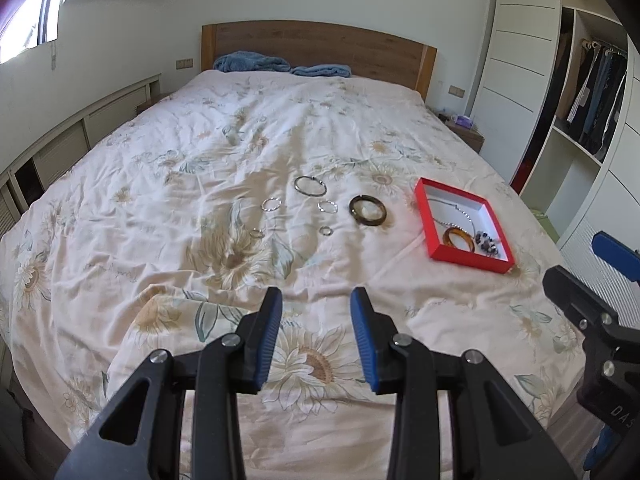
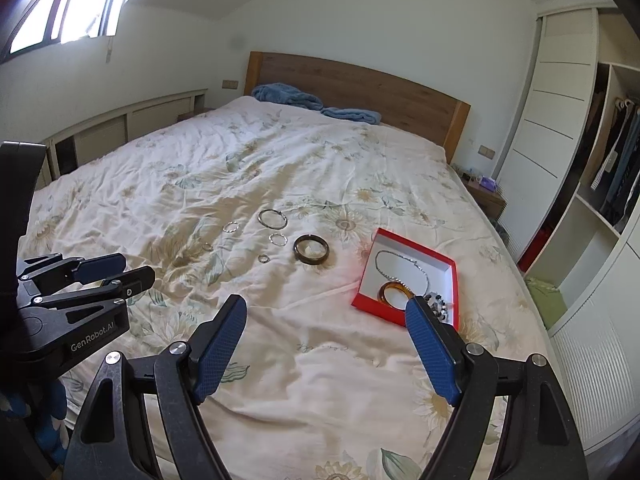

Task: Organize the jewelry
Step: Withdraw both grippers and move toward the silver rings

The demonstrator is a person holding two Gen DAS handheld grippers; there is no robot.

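Both grippers empty, jaws apart — right gripper wider than left gripper — so approach dark bangle low, pinch its rim, carry to red tray.

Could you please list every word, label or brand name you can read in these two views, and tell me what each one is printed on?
"GenRobot.AI": white lettering on the black body of the left gripper, seen in the right wrist view.
"DAS": white letters, cut off at the frame edge, on the black body of the right gripper, seen in the left wrist view.
The red box, the jewelry and the bedding show no readable text.
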